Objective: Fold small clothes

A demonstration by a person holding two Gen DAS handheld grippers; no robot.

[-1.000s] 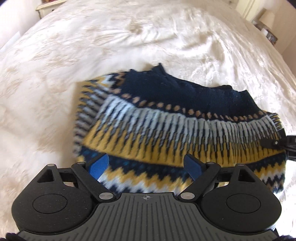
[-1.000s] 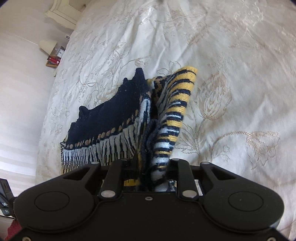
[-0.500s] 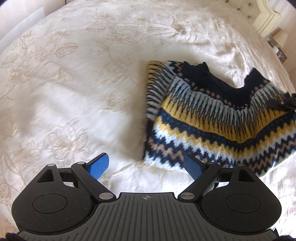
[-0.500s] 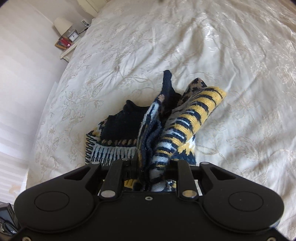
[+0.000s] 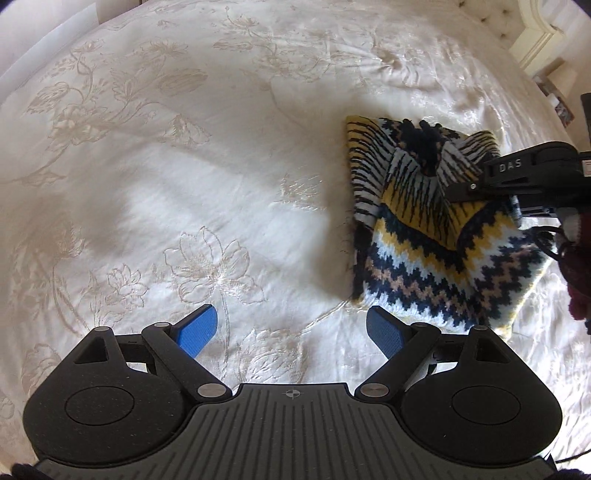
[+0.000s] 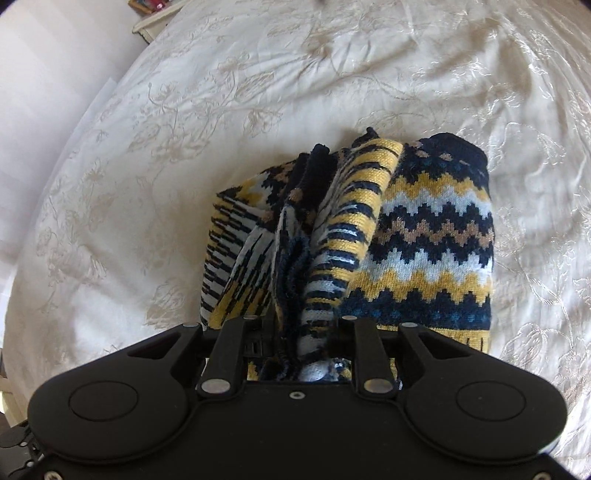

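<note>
A small knitted sweater (image 5: 424,236) in navy, yellow, white and tan zigzags lies on the cream bedspread, at the right in the left wrist view. My left gripper (image 5: 293,330) is open and empty, hovering over bare bedspread to the left of the sweater's near edge. My right gripper (image 6: 301,332) is shut on a bunched fold of the sweater (image 6: 424,229) and holds it over the rest of the garment. The right gripper also shows in the left wrist view (image 5: 517,177), above the sweater's right part.
The cream embroidered bedspread (image 5: 166,166) fills both views. A headboard and nightstand (image 5: 543,40) stand at the far right in the left wrist view. A bedside table corner (image 6: 151,18) shows at the top left of the right wrist view.
My right gripper has carried its side of the sweater across, so the garment now lies doubled and narrower. My left gripper has drawn away to the left, off the sweater, still open.
</note>
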